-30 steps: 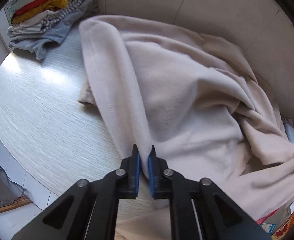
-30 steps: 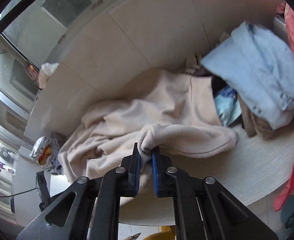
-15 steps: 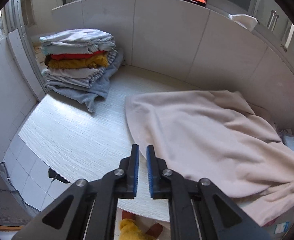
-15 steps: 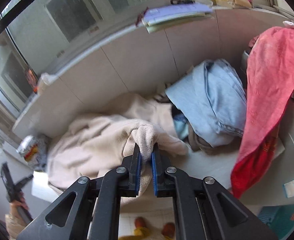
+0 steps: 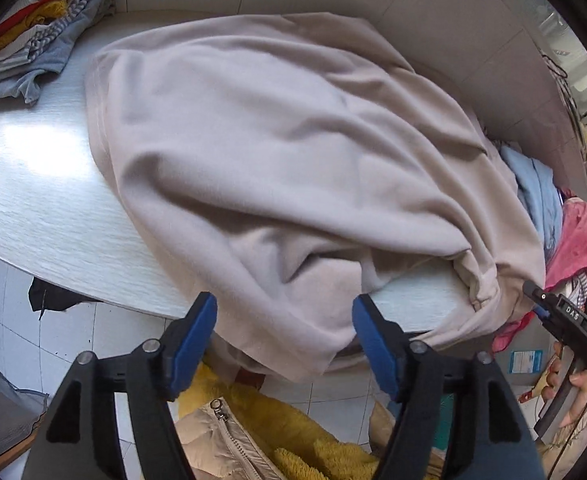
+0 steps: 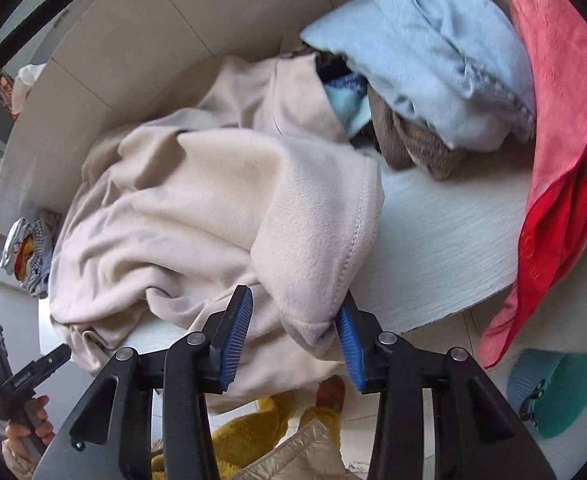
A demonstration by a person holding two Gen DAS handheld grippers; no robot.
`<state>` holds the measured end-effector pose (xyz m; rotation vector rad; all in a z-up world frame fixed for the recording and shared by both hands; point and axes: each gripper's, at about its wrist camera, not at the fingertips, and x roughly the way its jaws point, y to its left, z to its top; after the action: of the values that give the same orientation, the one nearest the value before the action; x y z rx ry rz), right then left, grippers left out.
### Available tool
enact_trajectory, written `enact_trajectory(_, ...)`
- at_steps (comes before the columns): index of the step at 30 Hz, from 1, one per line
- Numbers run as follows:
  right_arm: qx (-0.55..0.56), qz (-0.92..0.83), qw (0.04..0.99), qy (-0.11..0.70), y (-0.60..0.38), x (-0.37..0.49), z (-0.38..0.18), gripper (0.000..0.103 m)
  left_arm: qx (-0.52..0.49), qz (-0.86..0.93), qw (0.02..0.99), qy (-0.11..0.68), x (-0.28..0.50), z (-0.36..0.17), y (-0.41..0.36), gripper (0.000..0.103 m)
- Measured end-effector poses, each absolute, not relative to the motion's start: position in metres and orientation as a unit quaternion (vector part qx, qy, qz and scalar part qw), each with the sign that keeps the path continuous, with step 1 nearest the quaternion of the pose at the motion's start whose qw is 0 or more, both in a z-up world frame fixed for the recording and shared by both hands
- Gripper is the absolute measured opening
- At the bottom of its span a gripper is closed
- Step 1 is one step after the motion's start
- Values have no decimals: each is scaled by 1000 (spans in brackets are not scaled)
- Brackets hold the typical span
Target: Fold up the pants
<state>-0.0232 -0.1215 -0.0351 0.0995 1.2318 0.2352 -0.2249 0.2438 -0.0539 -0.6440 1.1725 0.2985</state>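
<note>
Pants [image 5: 285,140] of pale beige fleece lie spread in a loose heap across the white wood-grain surface [image 5: 33,200], their near edge drooping over its front rim. Above that hanging edge the left gripper [image 5: 283,330] has its jaws wide and opening, fabric showing between the blue pads but no pad pressing on it. Further along the same rim, the right gripper [image 6: 291,334] also has its jaws opening; a bunched fold with a stitched hem sits between them, brushing the right-hand pad [image 6: 349,344] while the other pad stands clear. Beyond the pants in the right wrist view rest a light blue garment [image 6: 433,52], a brown knit piece [image 6: 409,140] under it and a red-pink cloth [image 6: 561,120] draped over the surface's edge. At the far corner in the left wrist view sits a stack of folded clothes [image 5: 25,28]. Yellow fleece [image 5: 293,432] and a quilted beige jacket [image 5: 221,440] of the person show below.
</note>
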Motion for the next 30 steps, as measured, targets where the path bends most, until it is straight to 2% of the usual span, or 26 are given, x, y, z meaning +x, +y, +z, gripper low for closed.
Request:
enact_trajectory(3,29,100,807,582,-116,-23,-48,45,-301,147,762,554,-222,-65,237,90)
enact_trajectory(11,-30,82,806,586,-96,-14,-72,47,-219,147,762,591,-195,-87,201,93)
enact_trajectory(14,-54,78,809,580,-88,-12,-74,49,-179,169,768,591,-187,-90,192,90)
enact_trajectory(16,-65,75,813,573,-85,-12,-75,49,-156,191,775,582,-187,-87,192,70)
enact_trajectory(18,-69,74,815,571,-83,-12,-76,49,-153,199,779,574,-191,-83,199,32)
enact_trajectory(19,-67,74,815,571,-84,-12,-76,49,-163,208,777,572,-195,-82,208,27)
enact_trajectory(21,-55,75,815,573,-85,-11,-75,45,-178,226,774,564,-204,-80,226,25)
enact_trajectory(22,-52,76,813,575,-85,-11,-75,38,-173,240,775,559,-208,-77,234,25)
enact_trajectory(23,-45,83,810,579,-86,-11,-74,35,-167,257,776,552,-215,-73,244,25)
enact_trajectory(26,-33,109,802,586,-85,-14,-74,34,-164,305,776,528,-238,-62,277,26)
enact_trajectory(30,-59,111,804,581,-77,-18,-76,34,-150,316,773,529,-258,-66,291,55)
